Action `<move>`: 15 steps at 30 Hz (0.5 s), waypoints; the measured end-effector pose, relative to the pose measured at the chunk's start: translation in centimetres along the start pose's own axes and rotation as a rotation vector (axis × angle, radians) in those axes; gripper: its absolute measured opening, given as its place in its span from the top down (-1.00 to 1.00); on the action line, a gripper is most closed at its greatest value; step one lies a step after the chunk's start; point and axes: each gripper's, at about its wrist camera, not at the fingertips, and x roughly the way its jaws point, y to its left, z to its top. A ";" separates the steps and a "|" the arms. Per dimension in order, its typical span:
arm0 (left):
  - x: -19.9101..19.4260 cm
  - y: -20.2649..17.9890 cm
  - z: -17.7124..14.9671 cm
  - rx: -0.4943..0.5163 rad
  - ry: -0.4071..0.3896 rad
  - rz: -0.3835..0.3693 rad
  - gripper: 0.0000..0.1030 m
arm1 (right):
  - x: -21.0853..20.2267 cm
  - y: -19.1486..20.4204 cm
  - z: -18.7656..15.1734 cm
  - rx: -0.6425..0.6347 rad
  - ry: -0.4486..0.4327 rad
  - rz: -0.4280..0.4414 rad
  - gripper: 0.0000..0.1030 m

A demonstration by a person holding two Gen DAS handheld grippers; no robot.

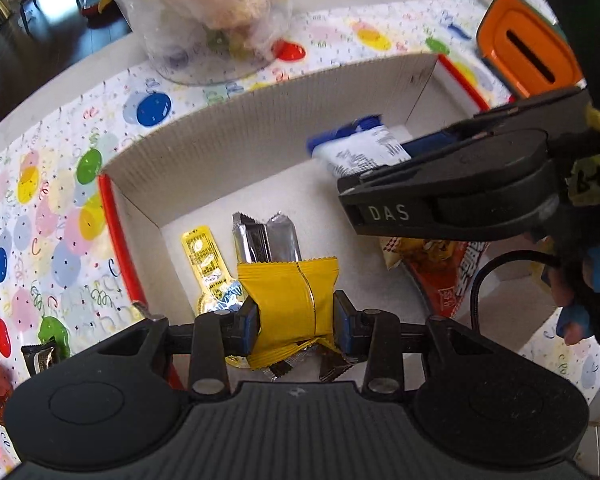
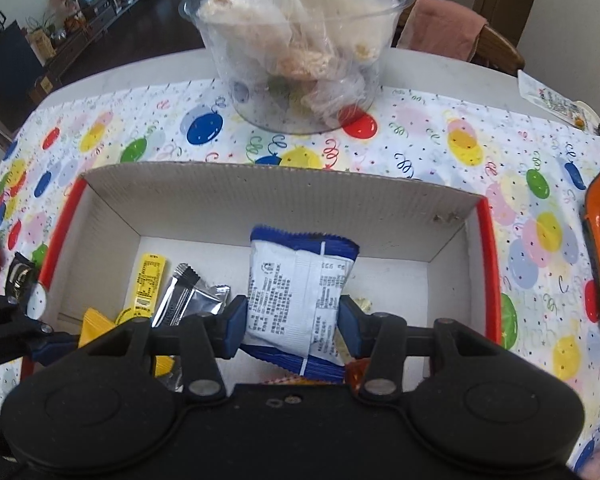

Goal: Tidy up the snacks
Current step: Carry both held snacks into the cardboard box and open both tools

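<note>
Left tool [image 1: 296, 316] pinches a yellow foil snack packet [image 1: 290, 296]; right tool [image 2: 292, 316] clamps a blue-and-white printed wrapper [image 2: 300, 292] (both poised over the white corrugated cardboard box [image 2: 260, 188], at twelve o'clock, for dropping in).

Balloon-print tablecloth [image 2: 420, 148] under cardboard box [image 2: 260, 192], bowl [image 2: 300, 92]

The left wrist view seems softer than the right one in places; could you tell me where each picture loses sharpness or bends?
Left wrist view: the clear tub at the top is blurred, the blue and white packet is smeared, and the cardboard box wall bows from fisheye distortion. Right wrist view: sharper, print on that packet nearly legible, with the tablecloth edges curving.
</note>
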 end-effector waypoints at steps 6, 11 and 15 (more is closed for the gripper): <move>1.8 0.3 0.3 -0.014 0.065 0.023 0.28 | 1.1 0.1 0.1 -0.024 0.030 -0.003 0.27; 2.3 0.6 0.5 -0.015 0.084 0.022 0.28 | 1.2 0.0 0.0 -0.028 0.031 0.010 0.21; 2.5 0.7 0.8 -0.015 0.085 0.022 0.28 | 0.7 0.0 -0.1 -0.027 0.018 0.021 0.17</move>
